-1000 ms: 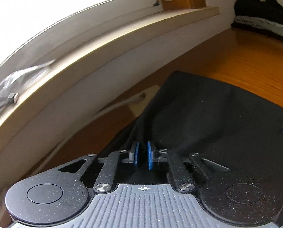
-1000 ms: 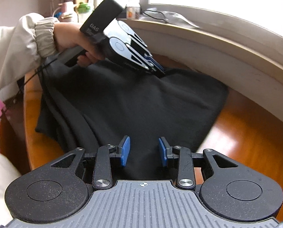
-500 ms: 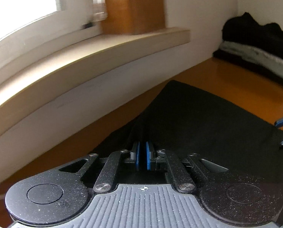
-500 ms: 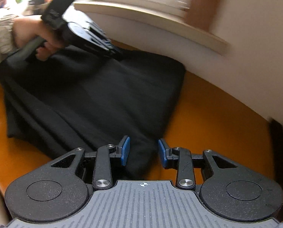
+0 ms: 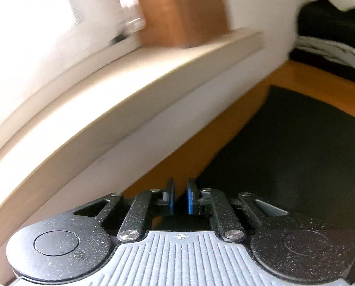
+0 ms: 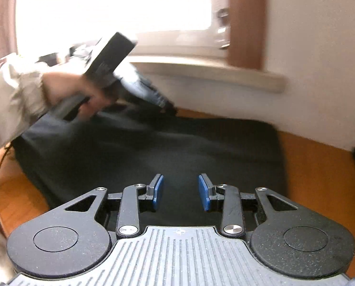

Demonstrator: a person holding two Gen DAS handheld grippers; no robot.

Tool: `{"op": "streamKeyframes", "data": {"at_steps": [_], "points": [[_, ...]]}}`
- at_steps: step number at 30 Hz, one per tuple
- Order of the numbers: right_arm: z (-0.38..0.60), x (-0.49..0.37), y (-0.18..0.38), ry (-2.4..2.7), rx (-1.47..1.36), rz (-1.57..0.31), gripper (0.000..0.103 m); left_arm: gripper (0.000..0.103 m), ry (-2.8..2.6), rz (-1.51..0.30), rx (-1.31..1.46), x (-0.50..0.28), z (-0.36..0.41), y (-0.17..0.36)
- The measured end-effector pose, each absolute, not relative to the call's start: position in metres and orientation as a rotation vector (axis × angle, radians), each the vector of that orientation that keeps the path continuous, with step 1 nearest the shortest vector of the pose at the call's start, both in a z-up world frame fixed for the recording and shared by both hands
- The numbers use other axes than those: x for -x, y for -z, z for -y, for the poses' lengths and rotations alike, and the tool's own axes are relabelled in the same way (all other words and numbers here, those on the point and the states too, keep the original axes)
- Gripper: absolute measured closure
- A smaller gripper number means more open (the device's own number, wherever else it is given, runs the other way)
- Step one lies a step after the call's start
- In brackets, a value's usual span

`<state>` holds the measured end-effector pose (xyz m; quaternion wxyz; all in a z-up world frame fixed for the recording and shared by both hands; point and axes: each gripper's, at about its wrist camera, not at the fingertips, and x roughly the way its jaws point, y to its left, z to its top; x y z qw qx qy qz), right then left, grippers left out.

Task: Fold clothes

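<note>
1. The black garment (image 6: 167, 147) is seen spread flat and folded over on the orange wooden table (image 6: 320, 166); its far edge runs close along the white wall below the window sill (image 6: 213, 74), and its right edge ends well short of the table's right side.

2. The left gripper (image 5: 179, 197) is seen with its blue pads a narrow gap apart. Its jaws have just been opening, and no cloth can be made out between them, so the garment's far edge appears to have been let go.

3. The right gripper (image 6: 181, 191) is held with its jaws partly spread above the near part of the garment; nothing is pinched between its pads.

4. A risk is judged at the far edge: if a thread is still caught on the left pads, the fresh fold could be dragged open as that gripper is drawn away.

5. A second risk is judged from the blur in both views: a fast sweep close to the cloth could ruffle the top layer and leave the edges misaligned.

6. The left hand (image 6: 82, 95), in a pale sleeve (image 6: 12, 100), is seen near the sill end of the garment, its gripper slanted down toward the cloth.

7. The right gripper is angled downward over the near edge.
</note>
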<state>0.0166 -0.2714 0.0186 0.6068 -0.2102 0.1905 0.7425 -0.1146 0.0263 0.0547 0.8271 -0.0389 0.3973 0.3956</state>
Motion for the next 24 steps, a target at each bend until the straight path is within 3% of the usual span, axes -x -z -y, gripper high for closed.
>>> {"op": "streamKeyframes", "data": {"at_steps": [2,4,11,18,24], "points": [[0.264,-0.004,-0.014,-1.731,0.489,-0.447,0.068,0.072,-0.824,-0.808,0.122,0.128,-0.026,-0.062],[0.252,0.004,-0.01,-1.744,0.489,-0.454,0.068,0.061,-0.77,-0.758,0.157,0.136,-0.016,-0.067],[0.244,0.029,0.002,-1.727,0.508,-0.471,0.066,0.062,-0.696,-0.842,0.022,0.12,0.013,-0.04],[0.26,0.042,-0.003,-1.671,0.524,-0.427,0.065,0.065,-0.879,-0.822,0.076,0.173,-0.016,-0.067],[0.252,0.093,-0.011,-1.763,0.479,-0.396,0.053,0.044,-0.932,-0.649,0.196,0.27,0.007,-0.118]]}}
